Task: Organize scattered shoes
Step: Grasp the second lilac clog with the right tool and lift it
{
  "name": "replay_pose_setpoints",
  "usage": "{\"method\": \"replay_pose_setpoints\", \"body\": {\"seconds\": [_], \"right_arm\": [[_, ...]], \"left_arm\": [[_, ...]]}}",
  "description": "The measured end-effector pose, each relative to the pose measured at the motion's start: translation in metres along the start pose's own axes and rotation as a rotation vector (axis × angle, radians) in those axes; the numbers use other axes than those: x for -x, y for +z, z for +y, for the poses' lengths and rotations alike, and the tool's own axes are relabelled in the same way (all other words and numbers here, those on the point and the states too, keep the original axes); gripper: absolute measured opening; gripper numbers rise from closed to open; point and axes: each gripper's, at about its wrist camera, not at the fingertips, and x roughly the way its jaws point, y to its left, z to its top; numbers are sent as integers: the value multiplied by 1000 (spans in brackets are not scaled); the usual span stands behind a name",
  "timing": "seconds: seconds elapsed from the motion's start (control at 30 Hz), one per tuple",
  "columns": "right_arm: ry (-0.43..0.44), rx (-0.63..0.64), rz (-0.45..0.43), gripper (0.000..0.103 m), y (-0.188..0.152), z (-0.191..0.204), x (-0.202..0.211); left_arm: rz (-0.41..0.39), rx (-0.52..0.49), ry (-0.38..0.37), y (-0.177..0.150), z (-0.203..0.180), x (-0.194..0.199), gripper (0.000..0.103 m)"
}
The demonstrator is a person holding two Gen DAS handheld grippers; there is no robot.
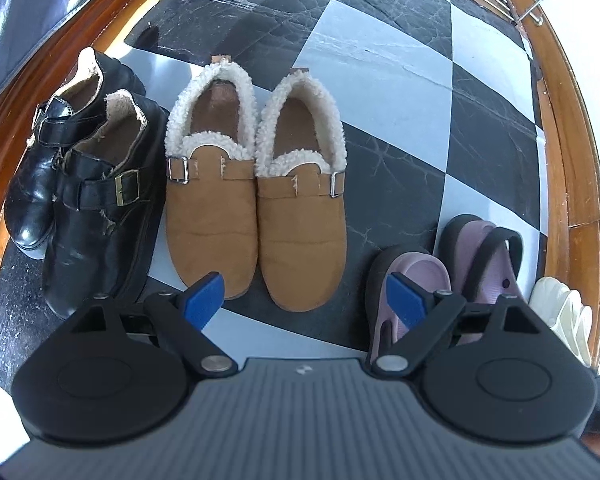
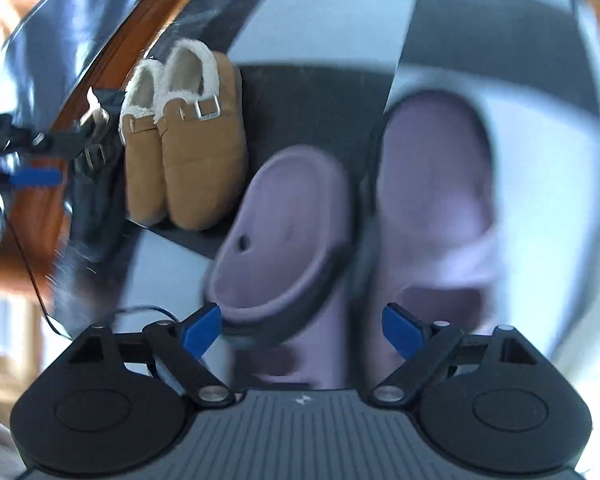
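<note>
My left gripper [image 1: 304, 300] and right gripper [image 2: 302, 328] were both spread and empty, the purple clogs [image 2: 284, 228] lying at frame centre.

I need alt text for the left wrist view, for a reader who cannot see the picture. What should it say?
Three pairs of shoes stand in a row on a black-and-white checkered floor: black buckled boots at left, tan fleece-lined slippers in the middle, lilac clogs at right. The open left claw hovers above them, holding nothing.
</note>
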Motion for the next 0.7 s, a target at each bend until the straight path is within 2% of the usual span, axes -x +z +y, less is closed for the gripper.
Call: {"method": "replay_pose_setpoints", "body": {"seconds": [0.03,0.07,0.17,0.27,0.3,0.37,0.4,0.43,0.57,0.67,0.7], "right_arm": [[14,-64,14,88,1,-3,-12],[10,-126,24,93,2,-6,-24],[-56,-159,48,90,2,-2,-61],[-101,-73,-8,62,-3,15,-59],[-102,-45,-24,38,-5,20,-53],[-94,-4,-53,31,-9,26,-42],[-60,-27,-64,23,-9,21,-35],[-11,-64,-82,20,-9,13,-26],[209,-271,-125,19,-10,-22,24],[266,-363,-231,19,-13,-48,89],[255,-373,-277,19,-15,-59,109]], "left_arm": [[0,0,-2,0,0,0,88],[7,2,-9,-1,-1,-1,88],[26,-12,-16,-5,-7,-8,88],[42,-32,-7,-8,-12,-15,88],[41,-35,3,-10,-14,-16,88],[31,-38,20,-9,-15,-15,88],[24,-38,30,-8,-15,-14,88],[16,-35,39,-7,-15,-13,88],[-3,-27,53,-5,-15,-9,88],[-6,-31,40,-4,-21,-10,88],[2,-39,32,-3,-24,-16,88]]}}
